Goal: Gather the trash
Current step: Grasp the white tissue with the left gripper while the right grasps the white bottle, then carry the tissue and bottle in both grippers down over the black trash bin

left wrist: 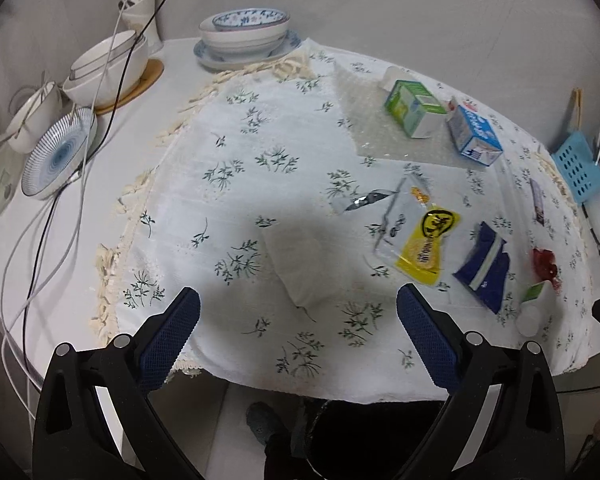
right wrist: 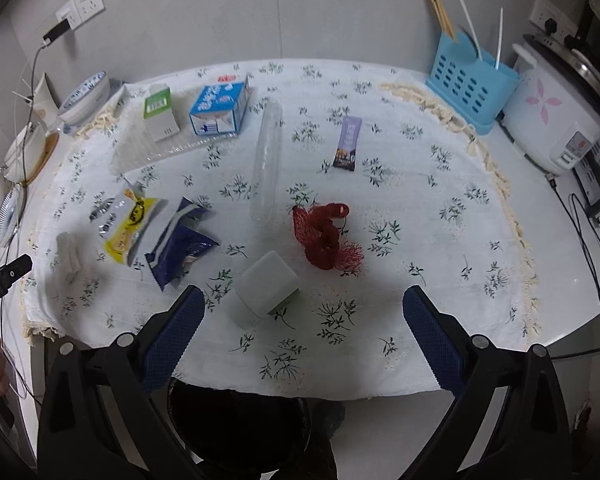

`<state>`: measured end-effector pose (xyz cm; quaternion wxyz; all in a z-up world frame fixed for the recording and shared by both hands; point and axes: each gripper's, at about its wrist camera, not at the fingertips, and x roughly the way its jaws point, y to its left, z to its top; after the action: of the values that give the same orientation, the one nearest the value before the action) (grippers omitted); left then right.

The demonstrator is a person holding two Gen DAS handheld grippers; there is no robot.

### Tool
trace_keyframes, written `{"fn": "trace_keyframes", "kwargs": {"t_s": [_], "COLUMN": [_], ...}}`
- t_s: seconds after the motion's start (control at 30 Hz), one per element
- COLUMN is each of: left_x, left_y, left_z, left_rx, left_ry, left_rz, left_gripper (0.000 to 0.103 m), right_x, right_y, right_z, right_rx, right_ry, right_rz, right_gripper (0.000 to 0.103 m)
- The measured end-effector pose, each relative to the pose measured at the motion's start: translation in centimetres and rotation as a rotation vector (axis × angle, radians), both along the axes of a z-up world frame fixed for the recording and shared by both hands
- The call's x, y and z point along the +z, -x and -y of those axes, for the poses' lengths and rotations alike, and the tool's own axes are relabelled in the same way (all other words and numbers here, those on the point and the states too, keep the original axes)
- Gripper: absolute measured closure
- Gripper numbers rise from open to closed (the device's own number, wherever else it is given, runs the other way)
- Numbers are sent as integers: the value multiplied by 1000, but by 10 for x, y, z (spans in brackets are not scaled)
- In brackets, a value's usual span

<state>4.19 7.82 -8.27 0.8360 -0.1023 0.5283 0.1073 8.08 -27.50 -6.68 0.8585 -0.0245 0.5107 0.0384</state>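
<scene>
Trash on surface (right wrist: 440, 240): white carton (right wrist: 266, 294) light, crushable, grip flat sides; red net (right wrist: 324, 236) soft. Left claw (left wrist: 298, 332), right claw (right wrist: 303, 326) wide, empty.

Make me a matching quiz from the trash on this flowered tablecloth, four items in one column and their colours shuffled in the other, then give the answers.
Items:
1. mesh net
2. snack bar wrapper
3. utensil basket
4. sauce packet

Colours:
A. yellow
B. light blue
C. red
D. purple

Pairs: 1-C, 2-D, 3-B, 4-A

The basket stands off the cloth beside the rice cooker, so it is not trash.
</scene>
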Motion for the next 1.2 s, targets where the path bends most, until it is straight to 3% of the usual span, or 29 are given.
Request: {"fn": "trace_keyframes", "kwargs": {"t_s": [0.27,0.6,0.97,1.03,1.1,1.17,1.2], "left_x": [-55,-77,-71,-71,-70,-66,-64], "left_y": [-30,-56,-85,-90,-95,-97,-97], "left_z": [-29,-19,-11,-12,-13,-16,-16], "left_rx": [32,18,27,23,20,13,9], "left_ry": [54,68,91,91,82,83,80], "left_rz": [-97,-164,-231,-239,-249,-251,-250], "left_gripper": [11,26,61,71,88,93,94], "right_x": [-42,-69,-83,-87,-91,-95,-96], "right_y": [-26,-38,-54,-58,-61,-63,-64], "right_z": [2,-9,-14,-14,-14,-13,-13], "right_rx": [-27,-31,-158,-191,-231,-263,-277], "right_ry": [14,-34,-187,-209,-234,-257,-266], "right_rz": [-103,-182,-312,-340,-372,-394,-401], "right_gripper": [14,20,29,35,41,54,55]}}
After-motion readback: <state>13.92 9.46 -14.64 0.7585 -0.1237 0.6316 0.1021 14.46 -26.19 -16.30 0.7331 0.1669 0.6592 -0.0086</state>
